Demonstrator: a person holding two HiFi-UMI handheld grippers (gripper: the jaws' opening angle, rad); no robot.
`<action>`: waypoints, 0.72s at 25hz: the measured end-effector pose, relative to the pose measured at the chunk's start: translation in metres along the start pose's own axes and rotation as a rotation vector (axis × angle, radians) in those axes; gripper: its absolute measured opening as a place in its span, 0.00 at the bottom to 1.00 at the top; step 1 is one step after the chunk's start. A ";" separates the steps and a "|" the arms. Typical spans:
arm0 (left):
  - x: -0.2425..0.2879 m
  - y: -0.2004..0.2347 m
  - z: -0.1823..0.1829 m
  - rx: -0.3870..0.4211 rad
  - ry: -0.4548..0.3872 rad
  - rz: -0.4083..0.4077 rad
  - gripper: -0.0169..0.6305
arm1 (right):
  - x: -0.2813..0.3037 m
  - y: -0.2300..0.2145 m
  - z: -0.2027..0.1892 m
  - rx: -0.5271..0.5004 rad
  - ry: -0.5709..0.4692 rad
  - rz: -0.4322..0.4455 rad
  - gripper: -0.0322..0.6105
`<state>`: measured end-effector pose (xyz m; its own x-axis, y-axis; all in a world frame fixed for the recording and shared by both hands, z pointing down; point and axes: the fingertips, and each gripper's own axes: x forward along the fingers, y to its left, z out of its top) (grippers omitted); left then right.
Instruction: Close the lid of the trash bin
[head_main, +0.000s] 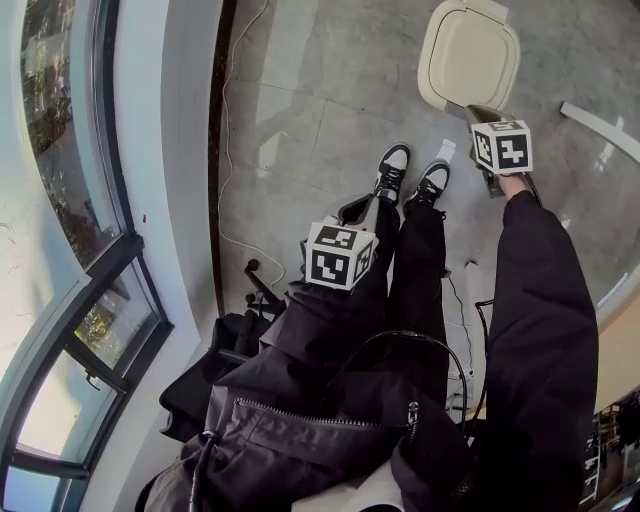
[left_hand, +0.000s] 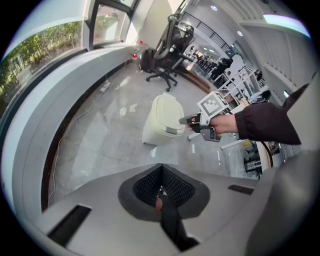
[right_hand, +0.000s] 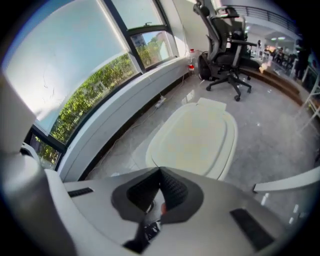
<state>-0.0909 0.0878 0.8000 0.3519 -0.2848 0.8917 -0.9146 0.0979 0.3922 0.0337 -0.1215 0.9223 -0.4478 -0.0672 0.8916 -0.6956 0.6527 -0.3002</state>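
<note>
We hold the right hand-held gripper (head_main: 481, 114), jaws together, just beside the trash bin (head_main: 468, 55) | left hand-held gripper (left_hand: 161, 176) likewise together, well apart

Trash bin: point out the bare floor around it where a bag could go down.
Bare tiles lie left of the trash bin, as far as the cable by the window wall. Crowded: the bin's near side, with the shoes and right hand-held gripper.
</note>
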 end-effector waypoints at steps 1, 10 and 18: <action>-0.002 -0.003 0.004 0.008 -0.009 -0.005 0.02 | -0.014 0.006 0.002 0.013 -0.038 0.002 0.06; -0.054 -0.079 0.086 0.166 -0.154 -0.054 0.02 | -0.182 0.051 0.031 0.132 -0.319 -0.061 0.06; -0.147 -0.167 0.175 0.292 -0.360 -0.098 0.02 | -0.353 0.081 0.090 0.095 -0.545 -0.175 0.06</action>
<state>-0.0250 -0.0534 0.5642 0.3951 -0.5970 0.6981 -0.9164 -0.2037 0.3445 0.0853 -0.1127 0.5524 -0.5290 -0.5635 0.6346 -0.8214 0.5279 -0.2159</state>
